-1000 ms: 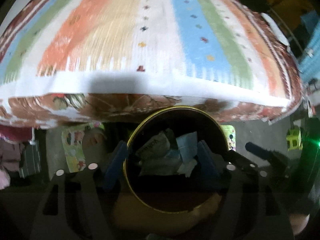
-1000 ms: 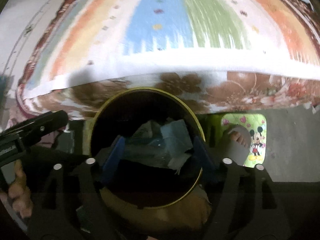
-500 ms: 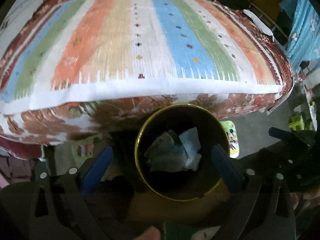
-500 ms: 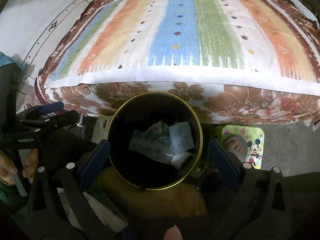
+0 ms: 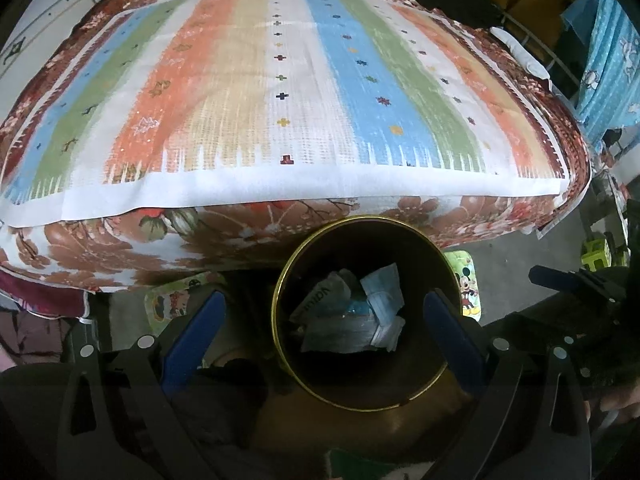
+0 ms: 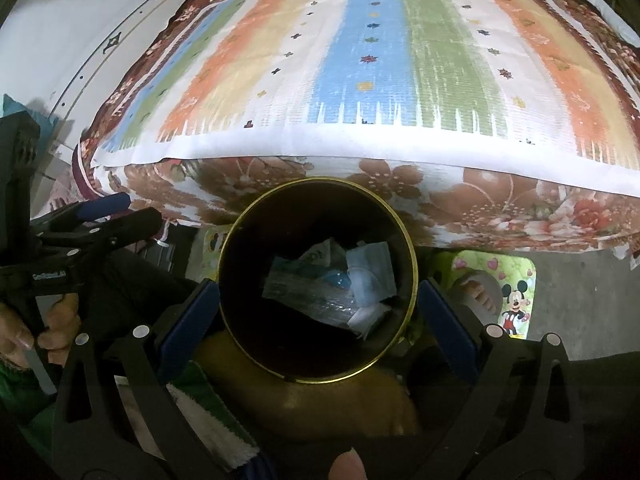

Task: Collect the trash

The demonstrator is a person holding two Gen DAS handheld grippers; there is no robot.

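Note:
A dark round bin with a gold rim (image 5: 368, 219) stands on the floor against the bed. It holds crumpled paper, wrappers and a pale blue face mask (image 5: 382, 290). My left gripper (image 5: 324, 332) hovers above the bin, open wide, its blue pads (image 5: 192, 328) on either side of the rim and nothing between them. In the right wrist view the same bin rim (image 6: 316, 179) and the trash (image 6: 332, 280) show from above. My right gripper (image 6: 318, 320) is also open and empty over the bin. Each gripper shows in the other's view: the right one (image 5: 576, 280) and the left one (image 6: 100, 220).
A bed with a striped mat (image 5: 280, 80) over a floral sheet (image 6: 400, 184) fills the far half. A foot in a Mickey Mouse slipper (image 6: 512, 292) stands right of the bin. A green stool (image 5: 596, 248) and hanging blue cloth (image 5: 608, 60) are at the right.
Both grippers' jaws spread wider and drew up and back from the bin, so more of the bed shows. The trash lies still inside the bin.

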